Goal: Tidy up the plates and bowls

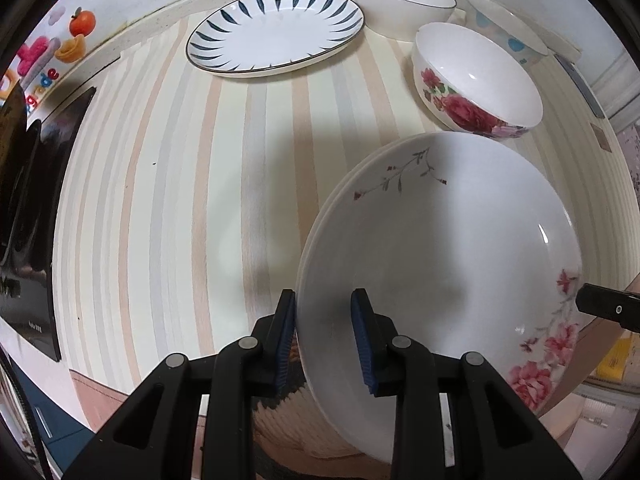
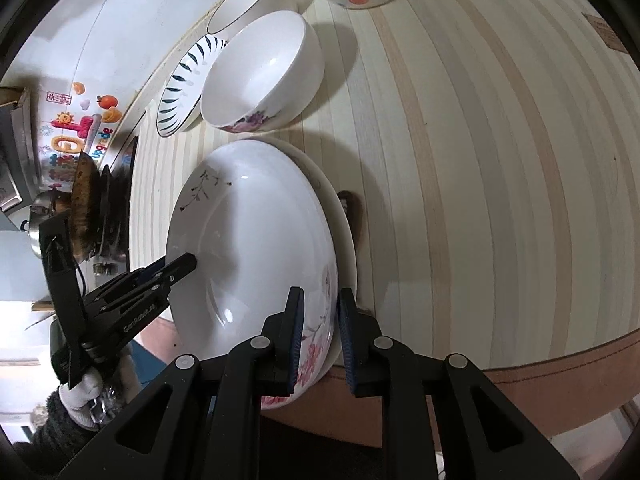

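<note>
- The left hand-held gripper (image 1: 323,340) points straight down, its blue pads (image 1: 362,340) clamped on the near-left rim of the top plate (image 1: 440,248), one pad outside the rim and one inside the well.
- The right hand-held gripper (image 2: 320,340) slants down at the opposite rim of the same plate; its jaws straddle the flowered edge at a narrow gap, and whether the pads press on it cannot be told.
- In the right wrist view a white-gloved hand (image 2: 82,392) holds the left hand-held gripper.
- The top plate is a deep white plate with pink flowers on one side and a thin grey sprig on the other. It sits on a second white plate (image 2: 344,224), whose rim shows as a crescent beside it. The top plate is tilted, its right side lifted off the lower plate.
- The pair lies at the near edge of the striped tabletop (image 1: 180,200), partly overhanging it.
- Just beyond stands a rose bowl (image 1: 476,76), upright, mouth up.
- Farther back, near the wall, an oval plate (image 1: 276,34) with dark leaf marks lies flat, its long axis along the back edge.
- Beside it stand a white bowl (image 1: 402,0) with a dark rim and a spotted bowl (image 1: 508,28), both upright.
- Colourful stickers (image 1: 52,52) mark the wall at left.
</note>
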A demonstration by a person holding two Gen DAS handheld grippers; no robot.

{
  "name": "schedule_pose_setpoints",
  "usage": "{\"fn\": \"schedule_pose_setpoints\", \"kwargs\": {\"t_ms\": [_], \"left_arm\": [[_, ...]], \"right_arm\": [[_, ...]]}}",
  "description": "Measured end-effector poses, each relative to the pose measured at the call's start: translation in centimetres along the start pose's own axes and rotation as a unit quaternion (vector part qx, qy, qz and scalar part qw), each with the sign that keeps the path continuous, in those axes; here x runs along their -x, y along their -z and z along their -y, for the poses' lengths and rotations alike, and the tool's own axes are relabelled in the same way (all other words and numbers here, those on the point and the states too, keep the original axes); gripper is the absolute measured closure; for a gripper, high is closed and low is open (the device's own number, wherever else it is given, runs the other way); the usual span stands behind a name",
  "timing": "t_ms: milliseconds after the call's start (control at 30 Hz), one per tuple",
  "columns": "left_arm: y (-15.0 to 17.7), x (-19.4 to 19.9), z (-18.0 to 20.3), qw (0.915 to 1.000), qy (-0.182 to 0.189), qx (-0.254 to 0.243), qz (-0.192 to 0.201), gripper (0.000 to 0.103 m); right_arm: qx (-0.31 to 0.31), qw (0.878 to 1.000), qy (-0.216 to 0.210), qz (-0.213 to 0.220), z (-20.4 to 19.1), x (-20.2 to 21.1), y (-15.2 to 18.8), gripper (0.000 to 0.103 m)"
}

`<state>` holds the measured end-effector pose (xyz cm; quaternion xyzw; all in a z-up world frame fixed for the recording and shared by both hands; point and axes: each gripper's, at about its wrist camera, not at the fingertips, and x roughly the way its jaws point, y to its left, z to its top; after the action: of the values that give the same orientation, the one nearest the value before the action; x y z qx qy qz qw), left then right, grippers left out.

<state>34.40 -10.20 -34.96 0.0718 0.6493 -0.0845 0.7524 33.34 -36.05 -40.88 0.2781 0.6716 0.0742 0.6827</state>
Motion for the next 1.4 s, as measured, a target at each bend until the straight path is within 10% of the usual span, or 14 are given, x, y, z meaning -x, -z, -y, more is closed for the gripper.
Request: {"fn": "schedule_pose_setpoints", "kwargs": {"t_ms": [300, 467, 833, 1167, 1400], "left_arm": [[-2.7, 4.8, -5.0, 0.9972, 0.034, 0.065, 0.015, 0.075], [-8.7, 6.8, -9.3, 0.9925, 0.038, 0.1, 0.059, 0.07], [-21.3, -2.1, -15.8, 0.9962, 0.021, 0.079, 0.029, 0.07], [-24.6, -6.8, -16.1, 0.9971, 0.064, 0.042, 0.005, 0.07], [-24.1, -6.4, -15.3, 0.997, 0.071, 0.02, 0.026, 0.088]], "right_arm": [[-0.018, 0.999, -0.027, 0.027, -0.7, 5.1, -2.0, 0.082], [-0.008, 0.994, -0.084, 0.07, -5.9, 7.5, -6.6, 0.054], [-0.007, 0.998, -0.005, 0.057, -15.4, -2.6, -20.3, 0.054], [-0.016, 0.998, 0.062, 0.029, -15.2, -9.4, -23.9, 0.078], [-0.016, 0.995, 0.083, 0.056, -14.9, -9.6, -23.9, 0.09]]}}
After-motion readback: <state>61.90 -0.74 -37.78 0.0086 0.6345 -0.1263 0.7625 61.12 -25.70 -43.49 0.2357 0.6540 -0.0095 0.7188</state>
